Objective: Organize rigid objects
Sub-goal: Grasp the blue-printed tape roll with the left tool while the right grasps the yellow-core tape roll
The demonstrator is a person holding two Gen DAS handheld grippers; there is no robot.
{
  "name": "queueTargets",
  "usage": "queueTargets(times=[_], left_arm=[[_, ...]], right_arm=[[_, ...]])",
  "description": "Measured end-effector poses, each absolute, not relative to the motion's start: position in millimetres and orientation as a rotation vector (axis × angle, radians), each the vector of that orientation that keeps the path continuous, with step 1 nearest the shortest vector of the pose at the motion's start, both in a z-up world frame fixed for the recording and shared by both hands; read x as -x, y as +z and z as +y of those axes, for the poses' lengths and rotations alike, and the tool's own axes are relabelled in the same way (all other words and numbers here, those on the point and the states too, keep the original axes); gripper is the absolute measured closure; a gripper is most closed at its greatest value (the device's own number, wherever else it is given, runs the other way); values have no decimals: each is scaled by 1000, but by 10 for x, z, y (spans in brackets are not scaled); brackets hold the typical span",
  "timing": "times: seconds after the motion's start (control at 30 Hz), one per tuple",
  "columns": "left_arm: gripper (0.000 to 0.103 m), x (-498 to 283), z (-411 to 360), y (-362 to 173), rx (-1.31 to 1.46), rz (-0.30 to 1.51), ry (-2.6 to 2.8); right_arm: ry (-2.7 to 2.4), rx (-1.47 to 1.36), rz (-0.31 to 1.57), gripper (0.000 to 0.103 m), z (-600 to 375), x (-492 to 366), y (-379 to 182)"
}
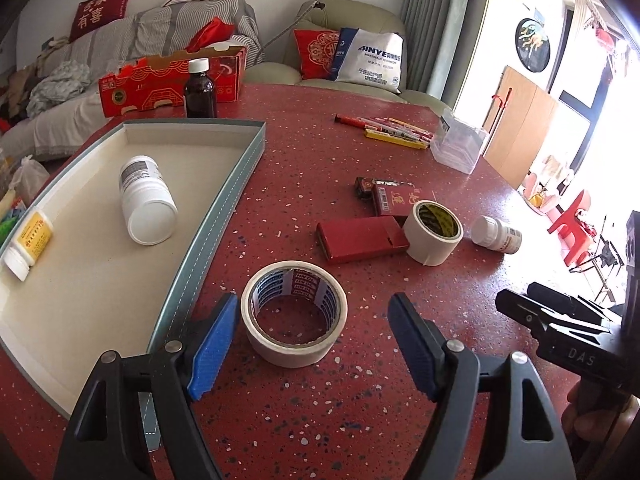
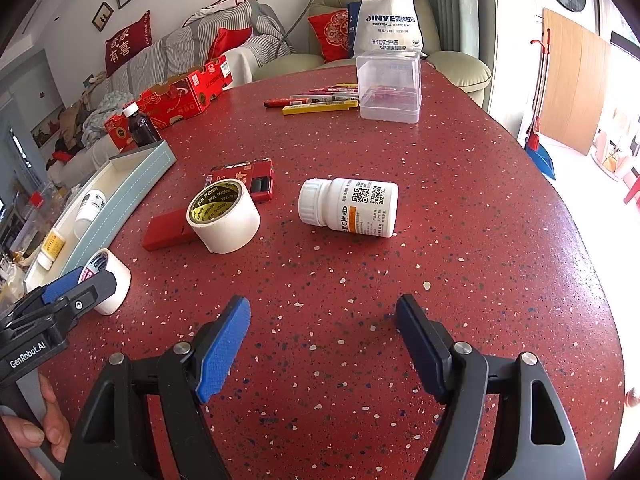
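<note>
So here's where we're at with the tidy-up. Our left gripper (image 1: 312, 340) is spread wide with nothing pinched, and the tape roll (image 1: 294, 314) sits right between the two blue pads, lower middle of the left wrist view, lying flat with its hole facing up. The left pad looks just about level with the roll's rim, while the right pad stands off with red table (image 1: 400, 152) showing in the gap. Whether the left pad actually touches, we can't tell.

Our guess is this roll is the next thing headed for the tray (image 1: 224, 204), which runs along the left side of the frame, just beside the roll, with two bottles already lying in it.

Our right gripper (image 2: 324, 344) is likewise wide open and empty at bottom centre of its own view. The white pill bottle (image 2: 348, 206) lies on its side straight ahead of it, mid-frame, cap pointing left, well clear of the pads. So left hand's nearer the tape, right hand's nearer the bottle.
</note>
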State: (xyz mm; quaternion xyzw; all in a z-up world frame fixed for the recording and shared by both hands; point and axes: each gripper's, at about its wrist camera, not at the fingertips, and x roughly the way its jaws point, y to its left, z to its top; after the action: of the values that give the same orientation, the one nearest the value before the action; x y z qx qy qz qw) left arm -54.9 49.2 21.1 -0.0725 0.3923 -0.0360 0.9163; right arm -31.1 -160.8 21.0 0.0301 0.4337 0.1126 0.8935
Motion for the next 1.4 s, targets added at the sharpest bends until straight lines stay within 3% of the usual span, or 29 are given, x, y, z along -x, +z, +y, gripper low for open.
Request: queueTargets(times=[0.63,0.77,0.9,1.03,1.07,1.1,1.13,1.17,1.23,1.4], left_arm=[[22,445,448,144,106,859,-26],[32,440,417,134,82,865,-39],[24,391,336,95,36,893,-44],[24,362,306,76,16,906,-38],[24,353,306,73,14,909,-39],[24,344,306,72,12,911,-40],[26,339,298,73,7,913,-39],[30,345,292,79,4,908,-38],[47,390,285,102,5,883,-54],[47,452,229,134,-4,857,-99]], right_arm=[[385,-22,840,27,-1300,362,303],[424,27,854,29,-1035,200,292],[395,49,900,29,-971,-65,263],[411,133,888,29,-810,-186,245],[418,144,891,29,-771,-219,223],[423,158,901,42,-733,-254,190],[411,180,904,53,-705,-277,158],[417,185,897,53,-701,-277,153],[434,176,891,53,-732,-225,168],[412,153,864,53,-986,73,224]])
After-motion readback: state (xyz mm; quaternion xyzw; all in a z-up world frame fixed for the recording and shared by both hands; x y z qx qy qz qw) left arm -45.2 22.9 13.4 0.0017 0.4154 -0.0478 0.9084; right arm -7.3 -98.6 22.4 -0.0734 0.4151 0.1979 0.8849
